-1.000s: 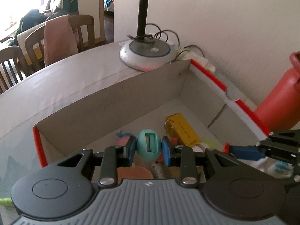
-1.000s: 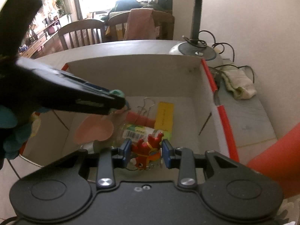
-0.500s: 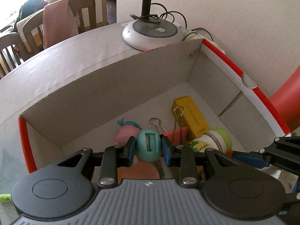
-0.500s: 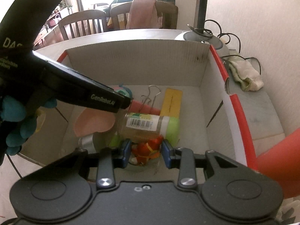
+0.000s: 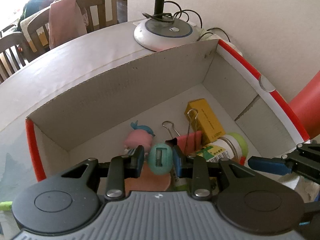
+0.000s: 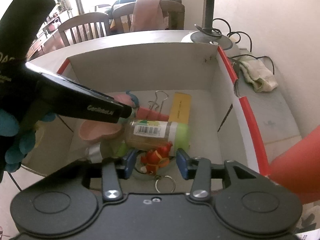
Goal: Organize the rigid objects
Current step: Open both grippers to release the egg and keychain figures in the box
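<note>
My left gripper (image 5: pixel 159 153) is shut on a teal egg-shaped sharpener (image 5: pixel 161 161), held above the white cardboard box (image 5: pixel 140 84) with red edges. In the right wrist view that gripper (image 6: pixel 90 106) reaches in from the left over the box. My right gripper (image 6: pixel 157 161) is opening; a red fish keychain (image 6: pixel 157 158) lies between its jaws with a gap on both sides, its ring (image 6: pixel 165 184) on the box floor. One blue fingertip of the right gripper (image 5: pixel 268 164) shows in the left wrist view.
Inside the box lie a yellow carton (image 5: pixel 206 118), a pink binder clip (image 5: pixel 190 140), a green-lidded jar (image 6: pixel 158 133), a pink toy (image 5: pixel 140 138) and a pink heart dish (image 6: pixel 98 130). Behind it stand a lamp base (image 5: pixel 164 32), a cloth (image 6: pixel 258 74) and a red bottle (image 5: pixel 308 108).
The right jaws have spread apart and the red fish keychain has dropped out of their grip onto the box floor. The left gripper keeps the teal sharpener and has tipped further over the box.
</note>
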{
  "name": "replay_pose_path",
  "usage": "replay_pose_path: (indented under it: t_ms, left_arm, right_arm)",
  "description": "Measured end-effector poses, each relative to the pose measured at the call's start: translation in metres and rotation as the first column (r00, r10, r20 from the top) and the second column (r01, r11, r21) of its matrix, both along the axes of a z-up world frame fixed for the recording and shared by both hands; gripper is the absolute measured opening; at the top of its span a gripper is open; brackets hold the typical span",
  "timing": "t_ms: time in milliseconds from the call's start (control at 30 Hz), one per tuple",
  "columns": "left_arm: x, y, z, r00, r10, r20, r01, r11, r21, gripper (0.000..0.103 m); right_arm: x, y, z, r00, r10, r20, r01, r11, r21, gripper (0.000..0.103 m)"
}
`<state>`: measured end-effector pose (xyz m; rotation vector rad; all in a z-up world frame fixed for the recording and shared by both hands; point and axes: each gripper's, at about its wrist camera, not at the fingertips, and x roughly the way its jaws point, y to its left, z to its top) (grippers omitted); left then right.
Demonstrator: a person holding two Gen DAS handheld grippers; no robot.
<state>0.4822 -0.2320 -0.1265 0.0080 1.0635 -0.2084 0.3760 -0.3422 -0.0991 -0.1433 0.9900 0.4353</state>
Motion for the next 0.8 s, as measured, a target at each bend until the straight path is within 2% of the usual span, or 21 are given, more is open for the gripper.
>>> replay_pose_path:
  t_ms: [467, 500, 567, 600, 633, 800]
  left_arm:
    - [-0.024, 0.009, 0.02, 0.999, 0.035, 0.022, -0.034, 0.999, -0.039, 0.031]
    - [-0.026, 0.01, 0.022, 0.999, 0.036, 0.029, -0.035, 0.999, -0.039, 0.033]
    - [-0.031, 0.011, 0.026, 0.998, 0.043, 0.041, -0.041, 0.998, -0.042, 0.046]
    - [-0.034, 0.012, 0.029, 0.998, 0.047, 0.05, -0.045, 0.998, -0.047, 0.055]
    - [-0.037, 0.014, 0.032, 0.997, 0.052, 0.062, -0.049, 0.997, -0.054, 0.058]
    - [-0.051, 0.018, 0.045, 0.994, 0.055, 0.091, -0.049, 0.997, -0.064, 0.058]
  right_arm:
    - [-0.01, -0.003, 0.016, 1.0, 0.008, 0.025, -0.008, 1.0, 0.03, 0.051]
    - [-0.01, -0.003, 0.017, 1.0, 0.01, 0.027, -0.01, 0.999, 0.031, 0.051]
    - [-0.013, -0.003, 0.02, 0.999, 0.013, 0.032, -0.014, 0.999, 0.034, 0.051]
    - [-0.013, -0.003, 0.022, 0.999, 0.014, 0.035, -0.015, 0.999, 0.035, 0.052]
    - [-0.014, -0.003, 0.023, 0.999, 0.015, 0.037, -0.017, 0.999, 0.037, 0.052]
    - [-0.021, -0.001, 0.032, 0.998, 0.028, 0.056, -0.03, 0.999, 0.042, 0.059]
